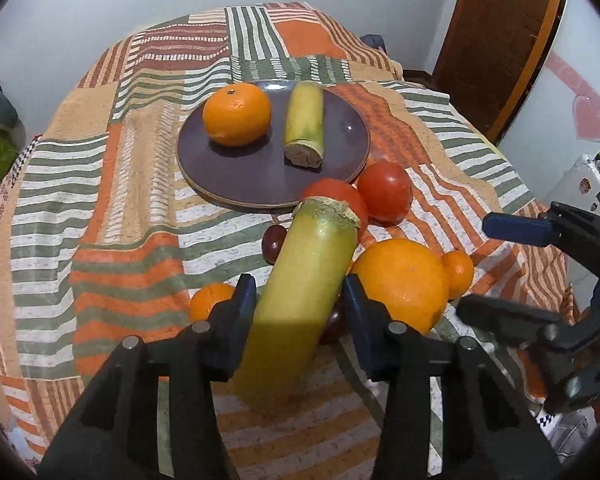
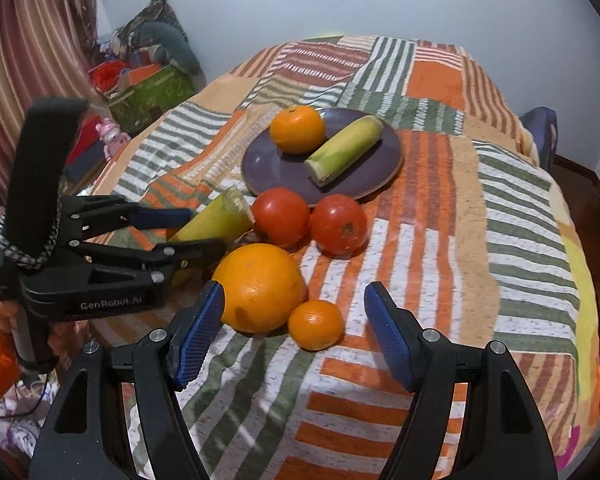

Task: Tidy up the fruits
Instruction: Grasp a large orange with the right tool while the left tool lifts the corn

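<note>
While the purple round plate (image 1: 228,184) waits at the middle of the bench (image 1: 112,216) under its striped patchwork cloth, a yellow-green husked corn piece (image 1: 304,280) is bracketed by the left gripper (image 1: 300,300). Its blue-padded fingers (image 1: 242,300) are seen narrowed around the cob's lower half; contact looks made on both sides, so it is judged gripped, though a hairline gap cannot be ruled out. The grip is taken low on the cob, probably so the cut fibrous end points forward toward the plate for an easy set-down.

The right gripper (image 2: 296,336) is held about half open with nothing between its fingers (image 2: 202,334); a large orange (image 2: 260,288) sits just past the left finger and a small mandarin (image 2: 316,324) lies in the gap ahead, untouched. One of those is judged the next pick.

On the plate, an orange mandarin (image 1: 236,114) and a second corn piece (image 1: 305,124) lie side by side, apart. Two red tomatoes (image 2: 338,224) rest touching each other just off the plate's near rim, beside the large orange. A dark cherry-like fruit (image 1: 274,240) is partly hidden behind the gripped cob, and another small orange (image 1: 208,300) peeks out behind the left finger.

The held cob is smooth, pale green fading to yellow, with a ragged tan cut end.
</note>
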Action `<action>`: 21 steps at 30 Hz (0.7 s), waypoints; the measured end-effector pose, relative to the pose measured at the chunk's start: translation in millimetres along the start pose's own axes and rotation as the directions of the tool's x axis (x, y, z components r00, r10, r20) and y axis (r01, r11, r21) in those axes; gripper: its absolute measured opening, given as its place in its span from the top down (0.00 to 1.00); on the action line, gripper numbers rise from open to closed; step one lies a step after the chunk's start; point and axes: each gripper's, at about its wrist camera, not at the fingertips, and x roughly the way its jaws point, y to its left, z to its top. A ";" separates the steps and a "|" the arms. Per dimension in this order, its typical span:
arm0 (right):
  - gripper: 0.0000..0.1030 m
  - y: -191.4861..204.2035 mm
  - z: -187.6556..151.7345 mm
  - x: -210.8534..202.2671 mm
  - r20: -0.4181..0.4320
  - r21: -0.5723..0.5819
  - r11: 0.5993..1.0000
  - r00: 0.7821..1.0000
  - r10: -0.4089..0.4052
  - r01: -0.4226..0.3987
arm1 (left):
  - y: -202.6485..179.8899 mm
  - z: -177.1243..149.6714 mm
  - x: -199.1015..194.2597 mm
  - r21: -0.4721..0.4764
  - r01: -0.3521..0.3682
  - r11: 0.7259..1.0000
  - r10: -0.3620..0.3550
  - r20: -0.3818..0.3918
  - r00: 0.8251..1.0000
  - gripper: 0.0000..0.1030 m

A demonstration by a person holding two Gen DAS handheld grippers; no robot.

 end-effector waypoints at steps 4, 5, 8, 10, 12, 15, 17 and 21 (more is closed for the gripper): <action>0.29 9.2 1.9 8.9 -0.019 -0.032 0.999 1.000 0.011 -0.012 | 7.1 -1.7 -6.7 -0.032 -0.001 0.999 0.001 0.008 1.000 0.59; 0.27 10.7 2.3 10.5 -0.020 -0.039 0.999 1.000 0.011 -0.012 | 10.2 -1.9 -10.4 -0.047 0.006 0.999 -0.006 0.015 1.000 0.60; 0.25 15.0 5.9 17.3 -0.023 -0.067 0.998 1.000 0.019 -0.021 | 19.9 -4.3 -25.3 -0.077 0.015 0.997 -0.012 0.036 0.999 0.63; 0.25 17.5 8.4 22.2 -0.033 -0.087 0.996 0.999 0.017 -0.020 | 24.4 -6.7 -34.0 -0.086 0.012 0.996 -0.008 0.049 0.999 0.65; 0.25 19.3 10.1 29.3 -0.052 -0.102 0.995 0.999 0.009 -0.014 | 28.6 -9.6 -41.6 -0.095 0.006 0.995 0.000 0.060 0.998 0.66; 0.25 20.6 9.8 40.3 -0.086 -0.113 0.994 0.996 -0.001 -0.009 | 35.3 -15.1 -50.7 -0.117 0.005 0.993 0.003 0.072 0.997 0.67; 0.25 22.1 8.5 44.7 -0.096 -0.129 0.992 0.995 -0.014 0.002 | 37.6 -17.5 -53.6 -0.127 0.006 0.992 0.003 0.075 0.997 0.67; 0.38 19.4 10.3 40.9 -0.094 -0.108 0.994 0.995 0.018 -0.029 | 37.5 -19.5 -59.4 -0.131 0.007 0.991 0.004 0.084 0.996 0.68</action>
